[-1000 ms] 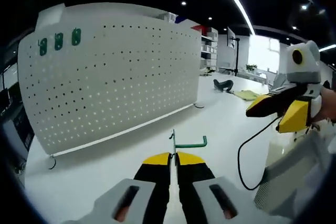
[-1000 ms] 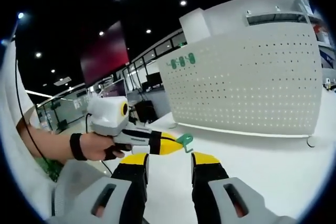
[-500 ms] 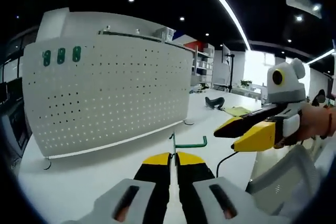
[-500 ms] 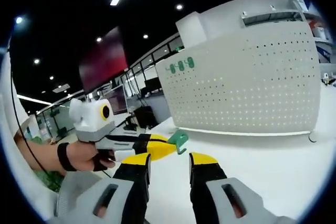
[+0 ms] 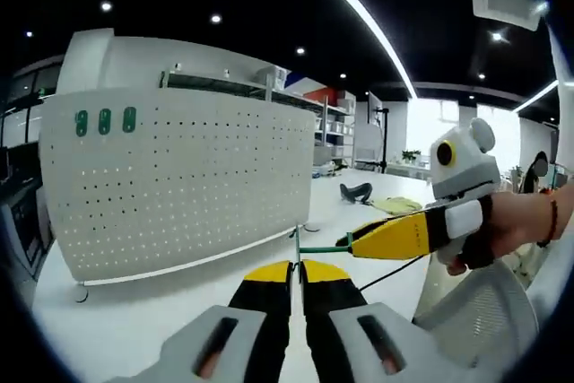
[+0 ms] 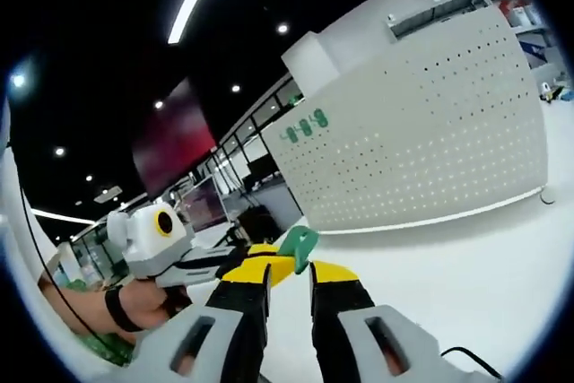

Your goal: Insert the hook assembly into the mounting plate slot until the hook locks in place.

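My left gripper (image 5: 296,266) is shut on the flat base of a green hook (image 5: 316,248), whose rod points right. The right gripper (image 5: 352,244) comes in from the right, its yellow tips at the rod's far end. In the right gripper view, the right gripper (image 6: 289,268) is open with a narrow gap, and the green hook (image 6: 297,244) sits just above that gap. The left gripper (image 6: 256,252) reaches in from the left, held by a hand. The white pegboard (image 5: 188,177) (image 6: 421,150) stands upright behind, with three green hooks (image 5: 105,121) (image 6: 307,126) mounted near its top corner.
The white table (image 5: 134,311) (image 6: 466,257) runs in front of the pegboard. A black object (image 5: 357,191) and a yellowish item (image 5: 395,205) lie far back. A black cable (image 5: 395,266) hangs under the right gripper, above a grey mesh chair back (image 5: 484,311).
The right gripper has moved in to the hook's far end and its jaws have narrowed. The left gripper still holds the hook. Both views have tilted.
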A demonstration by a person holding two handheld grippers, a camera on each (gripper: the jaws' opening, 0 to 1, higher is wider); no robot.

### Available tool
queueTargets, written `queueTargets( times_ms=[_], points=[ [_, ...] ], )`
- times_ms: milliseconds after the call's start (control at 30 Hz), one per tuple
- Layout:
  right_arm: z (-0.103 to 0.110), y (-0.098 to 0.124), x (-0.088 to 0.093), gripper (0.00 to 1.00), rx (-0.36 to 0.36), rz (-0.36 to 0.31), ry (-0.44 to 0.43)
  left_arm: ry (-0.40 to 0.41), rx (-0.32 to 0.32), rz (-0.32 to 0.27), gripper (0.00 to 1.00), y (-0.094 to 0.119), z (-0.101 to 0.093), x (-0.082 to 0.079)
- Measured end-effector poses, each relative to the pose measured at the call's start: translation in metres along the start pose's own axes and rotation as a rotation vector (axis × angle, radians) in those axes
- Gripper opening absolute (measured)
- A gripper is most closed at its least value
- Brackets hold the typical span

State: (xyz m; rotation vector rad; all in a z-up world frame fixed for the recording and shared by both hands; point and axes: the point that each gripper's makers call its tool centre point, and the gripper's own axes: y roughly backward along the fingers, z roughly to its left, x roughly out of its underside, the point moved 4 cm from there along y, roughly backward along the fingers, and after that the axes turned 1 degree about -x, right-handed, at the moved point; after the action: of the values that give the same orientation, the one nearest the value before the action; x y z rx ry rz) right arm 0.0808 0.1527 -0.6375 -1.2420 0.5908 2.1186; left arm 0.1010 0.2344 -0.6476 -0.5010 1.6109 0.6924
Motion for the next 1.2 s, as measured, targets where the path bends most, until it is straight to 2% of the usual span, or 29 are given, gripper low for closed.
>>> queueTargets(
  times_ms=[300,433,767,933,1033,1200],
  points=[
    [0.01,-0.01,0.0,0.08,-0.017,0.002,-0.028,0.002,0.019,-0.039,0.04,0.012,-0.001,-0.005],
    [0.014,-0.013,0.0,0.04,-0.032,-0.004,-0.084,0.001,0.021,-0.059,0.04,0.017,0.0,-0.008],
    [0.023,-0.023,-0.002,0.02,-0.033,0.004,-0.127,-0.013,0.03,-0.079,0.04,0.024,0.004,-0.013],
    [0.027,-0.025,-0.002,0.01,-0.025,0.028,-0.199,-0.039,0.028,-0.088,0.04,0.026,0.006,-0.014],
    [0.029,-0.028,-0.004,0.01,-0.01,0.025,-0.162,-0.054,0.017,-0.096,0.04,0.026,0.009,-0.016],
    [0.034,-0.033,-0.007,0.01,-0.005,0.033,-0.135,-0.034,0.017,-0.093,0.06,0.03,0.014,-0.018]
  ],
)
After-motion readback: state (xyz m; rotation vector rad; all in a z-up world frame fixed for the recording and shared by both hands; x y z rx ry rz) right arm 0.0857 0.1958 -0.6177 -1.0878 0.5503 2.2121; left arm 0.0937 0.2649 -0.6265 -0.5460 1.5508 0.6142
